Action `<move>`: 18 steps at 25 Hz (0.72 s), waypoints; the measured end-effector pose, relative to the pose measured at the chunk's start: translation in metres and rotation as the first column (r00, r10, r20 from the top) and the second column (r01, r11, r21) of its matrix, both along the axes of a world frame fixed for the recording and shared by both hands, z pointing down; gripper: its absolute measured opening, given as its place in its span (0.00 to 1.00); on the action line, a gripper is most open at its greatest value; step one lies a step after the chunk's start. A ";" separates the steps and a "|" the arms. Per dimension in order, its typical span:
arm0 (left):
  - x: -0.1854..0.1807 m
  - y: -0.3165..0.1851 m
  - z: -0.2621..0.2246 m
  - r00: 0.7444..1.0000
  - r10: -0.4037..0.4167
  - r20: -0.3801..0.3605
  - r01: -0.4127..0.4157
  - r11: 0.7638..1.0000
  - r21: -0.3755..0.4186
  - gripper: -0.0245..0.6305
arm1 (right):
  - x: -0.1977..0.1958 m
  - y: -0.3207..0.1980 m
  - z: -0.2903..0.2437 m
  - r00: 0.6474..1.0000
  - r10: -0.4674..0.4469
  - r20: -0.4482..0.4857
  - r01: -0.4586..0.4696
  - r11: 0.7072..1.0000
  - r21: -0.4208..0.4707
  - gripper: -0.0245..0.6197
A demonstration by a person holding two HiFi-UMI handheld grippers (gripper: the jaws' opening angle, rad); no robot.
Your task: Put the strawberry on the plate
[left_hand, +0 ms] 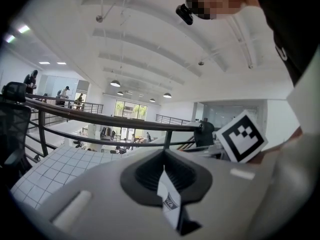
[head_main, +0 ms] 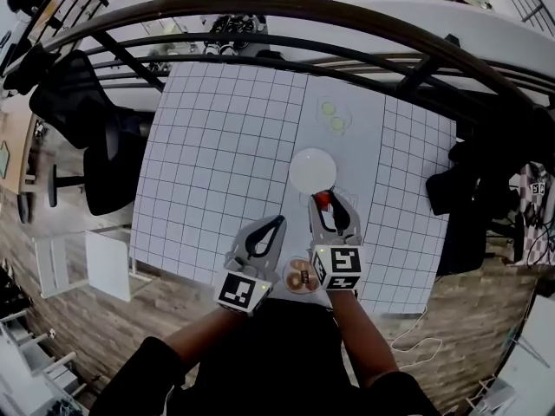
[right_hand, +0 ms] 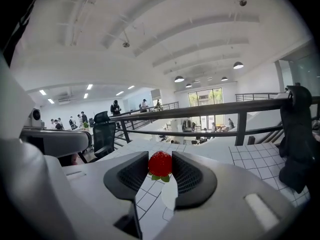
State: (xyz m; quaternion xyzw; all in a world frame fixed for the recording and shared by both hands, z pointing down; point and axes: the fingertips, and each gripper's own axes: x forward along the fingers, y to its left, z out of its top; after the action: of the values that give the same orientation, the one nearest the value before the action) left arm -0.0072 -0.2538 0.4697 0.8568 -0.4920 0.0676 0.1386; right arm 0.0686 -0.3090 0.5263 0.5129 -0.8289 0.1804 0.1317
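A red strawberry (head_main: 322,200) with green leaves is pinched between the pads of my right gripper (head_main: 323,199), held just above the gridded table. The round white plate (head_main: 312,170) lies right beyond the fingertips. The right gripper view has the strawberry (right_hand: 160,163) at the tips of the right gripper (right_hand: 160,165), with a piece of the plate (right_hand: 169,199) showing below it. My left gripper (head_main: 276,224) hovers to the left near the table's front edge, its jaws together and nothing in them. In its own view the left gripper (left_hand: 164,153) points up over the railing.
Two pale yellow-green pieces (head_main: 332,116) lie on the table beyond the plate. A small dish with brown contents (head_main: 299,277) sits at the front edge between my grippers. A black chair (head_main: 82,120) stands left of the table, a dark bag (head_main: 451,189) right, and a curved railing (head_main: 277,11) behind.
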 end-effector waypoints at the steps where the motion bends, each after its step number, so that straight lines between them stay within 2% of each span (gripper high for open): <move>1: -0.003 0.000 -0.001 1.000 0.001 0.003 -0.001 1.000 -0.008 0.05 | -0.003 -0.001 0.003 1.000 -0.003 -0.007 0.003 1.000 -0.010 0.26; 5: -0.019 -0.002 -0.010 1.000 0.002 0.009 -0.002 1.000 -0.030 0.05 | -0.018 -0.007 0.010 0.999 -0.015 -0.035 0.014 0.999 -0.045 0.26; 10: -0.010 -0.014 0.021 1.000 -0.020 0.013 0.020 0.999 -0.035 0.05 | -0.003 -0.024 0.060 0.998 -0.008 -0.062 0.005 0.999 -0.053 0.26; 14: -0.010 -0.019 0.027 1.000 -0.026 0.004 0.026 0.999 -0.046 0.05 | -0.002 -0.031 0.085 0.994 -0.026 -0.109 0.014 0.994 -0.105 0.26; 18: -0.005 -0.021 0.031 0.999 -0.038 0.002 0.039 0.998 -0.058 0.05 | 0.001 -0.039 0.105 0.990 -0.045 -0.132 0.030 0.993 -0.114 0.26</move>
State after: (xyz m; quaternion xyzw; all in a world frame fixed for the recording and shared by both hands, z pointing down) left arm -0.0120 -0.2747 0.5003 0.8428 -0.5063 0.0794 0.1643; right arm 0.0696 -0.3475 0.6316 0.4999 -0.8163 0.1891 0.2192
